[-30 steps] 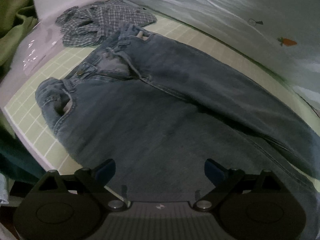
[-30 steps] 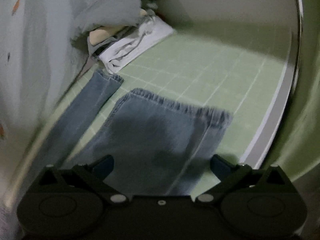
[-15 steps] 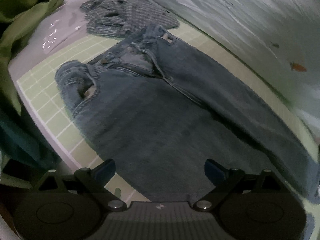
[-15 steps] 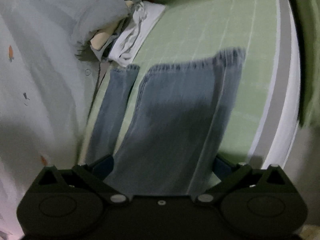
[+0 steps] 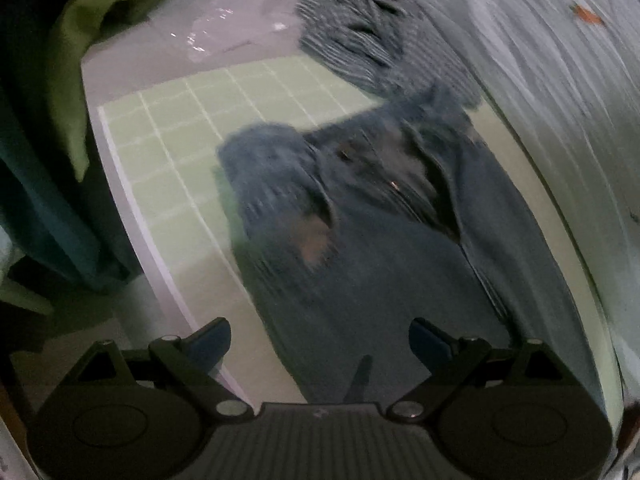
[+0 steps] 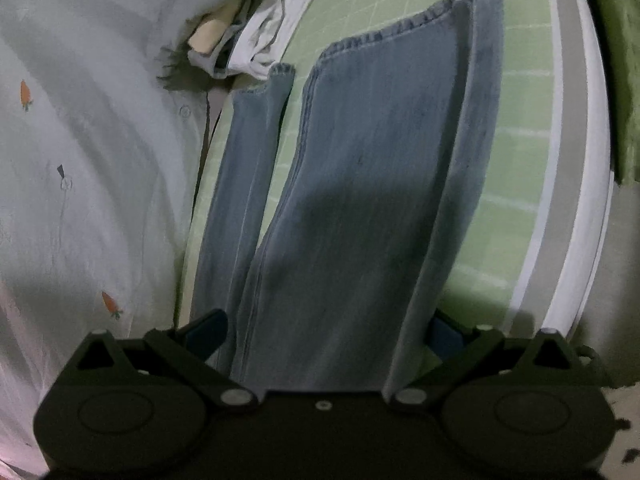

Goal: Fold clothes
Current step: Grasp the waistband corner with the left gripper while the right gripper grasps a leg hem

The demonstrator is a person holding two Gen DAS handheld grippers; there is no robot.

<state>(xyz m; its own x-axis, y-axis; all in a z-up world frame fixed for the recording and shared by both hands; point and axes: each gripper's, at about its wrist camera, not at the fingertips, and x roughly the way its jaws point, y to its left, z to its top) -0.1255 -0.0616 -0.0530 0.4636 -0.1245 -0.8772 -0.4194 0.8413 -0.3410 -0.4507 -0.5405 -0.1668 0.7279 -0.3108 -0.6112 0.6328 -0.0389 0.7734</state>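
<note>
Green gridded mat (image 5: 180, 128) on counter, pale sheet along far edge | jeans (image 5: 380, 240) flat, legs (image 6: 380, 160) toward right end | left tongs (image 5: 320, 340) spread over thigh; right tongs (image 6: 326, 332) spread astride near leg | step: pre-grasp; next: pinch leg, fold over.

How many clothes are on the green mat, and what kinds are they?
Jeans: 1
Checked shirt: 1
Heap of white and grey clothes: 1 heap, too bunched to count singly
Total: 2 single garments plus 1 heap
</note>
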